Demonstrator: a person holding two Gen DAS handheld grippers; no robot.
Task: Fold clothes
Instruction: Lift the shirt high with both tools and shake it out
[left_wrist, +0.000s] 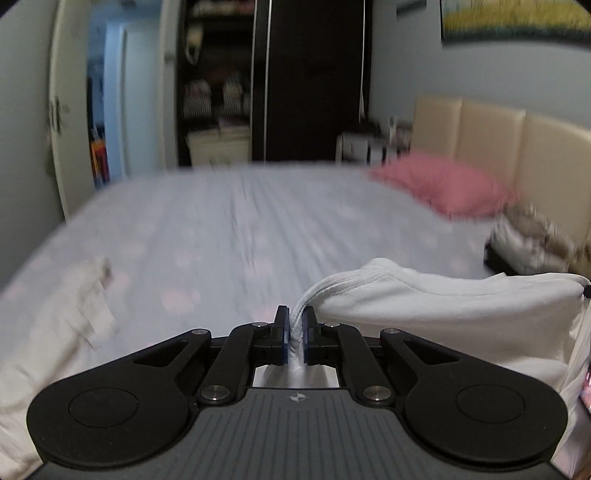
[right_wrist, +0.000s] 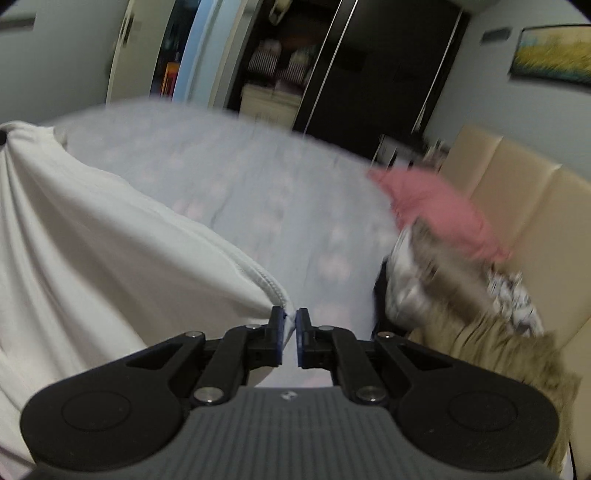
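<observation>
Pale blue bedsheet with faint pink blotches covers the wide bed (left_wrist: 229, 229), which fills the middle of both views; behind it stand a dark wardrobe with open shelves (left_wrist: 280, 81) and a cream padded headboard (left_wrist: 491, 144). White cotton garment with a stitched hem (right_wrist: 96, 236) is the task's thing: it hangs in the air above the near edge of the bed, stretched between the two claws and sagging below them. Another crumpled white cloth (left_wrist: 62, 317) lies on the sheet at the left, apart from the held piece. Pink pillow (left_wrist: 447, 186) rests near the headboard, and beside it a heap of beige and patterned fabrics (right_wrist: 476, 314) sits at the bed's right side.

Left claw (left_wrist: 295, 325) is pinched tight on a bunched corner of the white garment, the fabric squeezed between its blue pads. Right claw (right_wrist: 291, 321) is likewise almost closed, gripping the hemmed edge of the same garment, with a thin sliver of cloth showing between the pads.

Judging from this, the fold is at its beginning: the garment is lifted and spread but not yet laid flat, no crease is visible, and the whole of the folding seems left to do, as does the other cloth
</observation>
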